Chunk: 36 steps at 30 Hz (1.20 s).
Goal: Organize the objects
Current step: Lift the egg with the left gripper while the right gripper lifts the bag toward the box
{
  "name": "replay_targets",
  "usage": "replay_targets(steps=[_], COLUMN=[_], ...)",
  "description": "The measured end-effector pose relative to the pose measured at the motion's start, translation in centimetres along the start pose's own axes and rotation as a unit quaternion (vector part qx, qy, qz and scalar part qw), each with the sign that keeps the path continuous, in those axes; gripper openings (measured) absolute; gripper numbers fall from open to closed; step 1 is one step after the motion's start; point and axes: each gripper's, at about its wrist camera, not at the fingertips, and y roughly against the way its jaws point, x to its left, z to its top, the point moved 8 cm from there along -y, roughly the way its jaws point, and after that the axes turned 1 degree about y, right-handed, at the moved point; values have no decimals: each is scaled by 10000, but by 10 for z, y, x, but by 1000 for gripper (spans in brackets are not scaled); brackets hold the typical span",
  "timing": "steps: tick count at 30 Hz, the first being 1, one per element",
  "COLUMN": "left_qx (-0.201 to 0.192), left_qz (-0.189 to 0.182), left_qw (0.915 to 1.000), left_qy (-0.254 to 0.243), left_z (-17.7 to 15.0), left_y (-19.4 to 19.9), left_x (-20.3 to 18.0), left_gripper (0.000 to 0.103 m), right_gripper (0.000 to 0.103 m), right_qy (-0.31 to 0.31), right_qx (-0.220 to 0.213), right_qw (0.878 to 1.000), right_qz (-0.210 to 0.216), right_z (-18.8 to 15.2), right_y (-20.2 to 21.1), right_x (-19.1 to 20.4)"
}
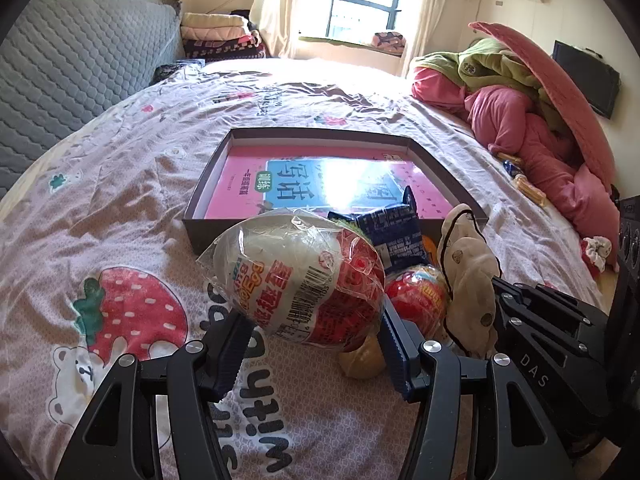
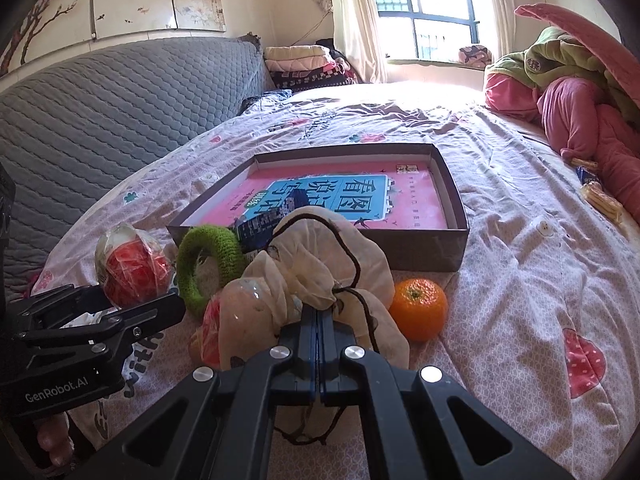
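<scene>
The left tool [image 1: 312, 344] grips the plastic-wrapped red-and-white toy egg [image 1: 296, 276] above the bed, the shallow dark cardboard box [image 1: 200, 200] lying straight ahead, while the right tool [image 2: 318, 322] pinches the cream drawstring pouch [image 2: 320, 256].

Black skeletal claws [image 1: 312, 344] [image 2: 319, 344] — blue ridged pads, silver screws, white "DAS" and "GenRobot.AI" lettering

Clearance around the shallow box [image 2: 420, 258] on the bed
Near wall crowded: green knitted ring [image 2: 208, 268], dark blue packet [image 1: 394, 236], cream drawstring pouch [image 2: 320, 264] and orange [image 2: 419, 309] lie just before it; bedsheet [image 2: 520, 280] right of the box is bare up to the pink bedding heap [image 2: 580, 120]; box interior holds only a flat pink book [image 2: 352, 196]
</scene>
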Motion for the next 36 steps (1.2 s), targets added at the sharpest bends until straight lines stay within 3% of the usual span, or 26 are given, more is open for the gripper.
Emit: replay_targets(steps=[7,36], left_qx=[-63,-166], left_qz=[-43,147], left_qw=[10000,9996], left_qy=[36,184], left_z=[17,70], left_y=[-7,-36], left_x=[-1,21], left_gripper=[61,61], right_gripper=[0,1], right_qy=[-45,-145], right_qx=[-247,-395], right_qw=[9997,9990], right_qz=[15,-119], right_z=[17,75], right_y=[-6,-29], right_x=[-3,-20])
